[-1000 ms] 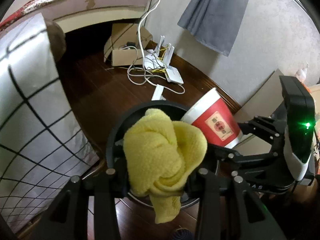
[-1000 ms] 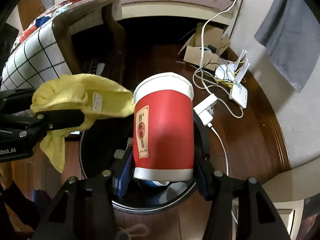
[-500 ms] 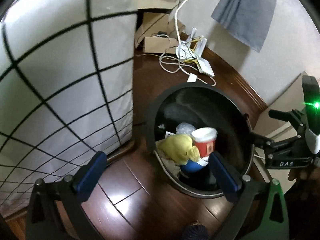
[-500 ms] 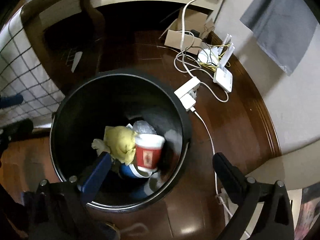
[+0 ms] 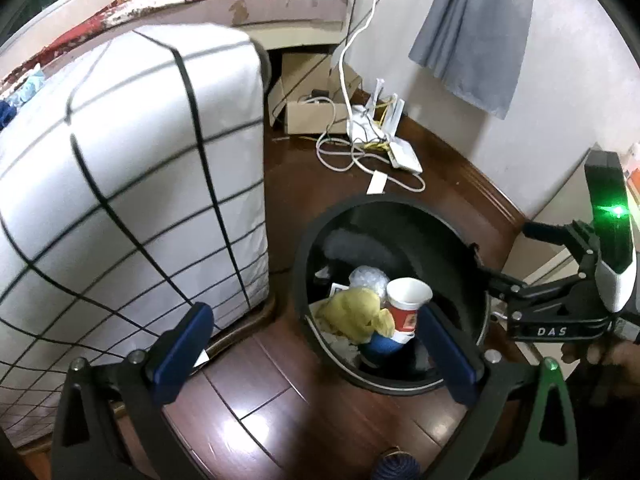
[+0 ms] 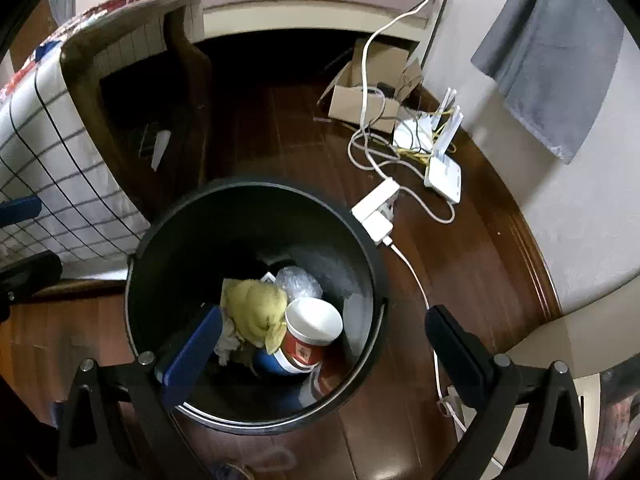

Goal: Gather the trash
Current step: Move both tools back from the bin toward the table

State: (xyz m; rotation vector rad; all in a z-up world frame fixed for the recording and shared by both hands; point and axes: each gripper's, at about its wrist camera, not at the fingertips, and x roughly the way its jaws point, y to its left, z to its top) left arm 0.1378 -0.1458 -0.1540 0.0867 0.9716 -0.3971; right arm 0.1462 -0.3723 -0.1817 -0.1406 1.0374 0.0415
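Left gripper (image 5: 312, 344): jaws spread wide, holding nothing, above wood floor (image 5: 256, 400). Black trash bin (image 5: 404, 203) ahead-right; near rim passes between fingertips. Checked bedcover (image 5: 132, 184) close on left side. Right gripper (image 6: 320, 344): jaws spread wide, holding nothing, directly over bin (image 6: 256, 190) mouth. Yellow cloth (image 6: 256, 312) and red paper cup (image 6: 308, 338) lie touching at bin bottom. White power adapter (image 6: 376, 208) just beyond far rim.
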